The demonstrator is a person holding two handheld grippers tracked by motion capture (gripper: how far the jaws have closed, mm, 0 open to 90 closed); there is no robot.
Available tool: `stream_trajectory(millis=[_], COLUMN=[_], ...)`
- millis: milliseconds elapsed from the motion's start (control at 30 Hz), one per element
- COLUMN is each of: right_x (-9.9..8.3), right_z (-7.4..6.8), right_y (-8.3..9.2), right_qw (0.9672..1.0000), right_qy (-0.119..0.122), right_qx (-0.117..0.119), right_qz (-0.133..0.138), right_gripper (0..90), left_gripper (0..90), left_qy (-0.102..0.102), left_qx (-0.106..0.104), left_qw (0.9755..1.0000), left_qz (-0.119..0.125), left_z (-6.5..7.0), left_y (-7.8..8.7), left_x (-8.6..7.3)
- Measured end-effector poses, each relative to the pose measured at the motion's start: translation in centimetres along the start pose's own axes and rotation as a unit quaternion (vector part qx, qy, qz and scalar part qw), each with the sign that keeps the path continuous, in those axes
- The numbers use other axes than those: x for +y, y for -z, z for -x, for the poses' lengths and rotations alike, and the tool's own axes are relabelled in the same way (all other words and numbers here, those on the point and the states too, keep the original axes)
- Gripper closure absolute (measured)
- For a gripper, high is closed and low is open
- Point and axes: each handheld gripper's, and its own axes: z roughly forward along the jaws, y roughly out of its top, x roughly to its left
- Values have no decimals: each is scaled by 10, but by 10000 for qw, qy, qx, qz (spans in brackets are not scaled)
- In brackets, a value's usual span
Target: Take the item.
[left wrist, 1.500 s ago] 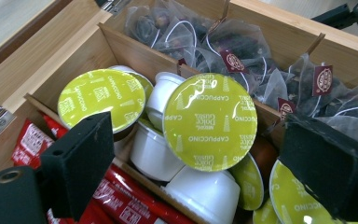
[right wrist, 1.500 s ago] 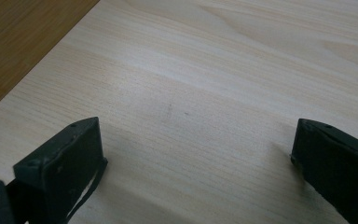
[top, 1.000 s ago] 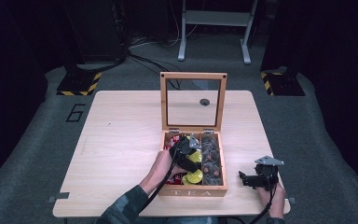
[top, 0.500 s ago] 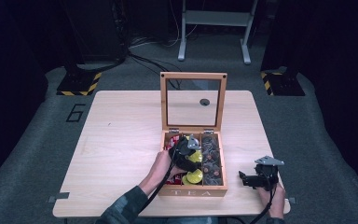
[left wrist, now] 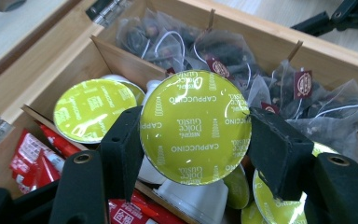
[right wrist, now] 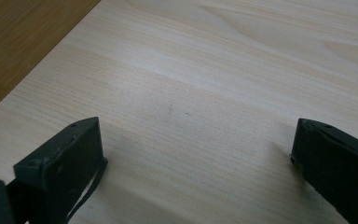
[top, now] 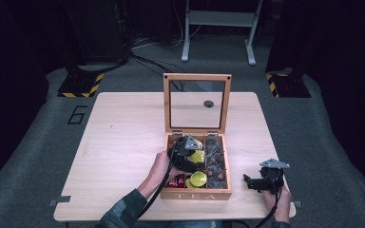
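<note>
Overhead, the left gripper (top: 188,153) sits over the middle compartment of the open tea box (top: 197,194), while the right gripper (top: 254,182) rests on the table (top: 119,142) right of the box. Closer in, the left gripper view shows its jaws, just closed, clamped on a green capsule (left wrist: 196,127) above others, teabags (left wrist: 279,88) beyond. Lastly, the right gripper view shows jaws wide apart over bare wood.

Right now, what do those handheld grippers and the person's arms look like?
Each gripper has two blocky black jaws. The left gripper and right gripper each carry a grey three-cornered plate and trail a black cable. The left forearm wears a dark patterned sleeve.
</note>
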Motion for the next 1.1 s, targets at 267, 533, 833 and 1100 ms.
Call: stream_trajectory(millis=[267,533,833,1100], right_x=[0,0,0,0], right_z=[0,0,0,0], right_y=[0,0,0,0], right_qw=[10000,10000,10000,10000], right_qy=[15,17,14,11], right_qx=[9,9,10,11], right_qz=[12,10,10,9], right_gripper=[14,15,15,15], left_gripper=[386,386,386,386], left_qy=[38,119,214,241], left_qx=[27,105,201,359], left_qw=[9999,9994,9984,9975], left_qz=[112,300,478,562], left_z=[-4,-7,-14,-21], left_y=[10,23,41,54], left_x=[-1,-1,-3,-6])
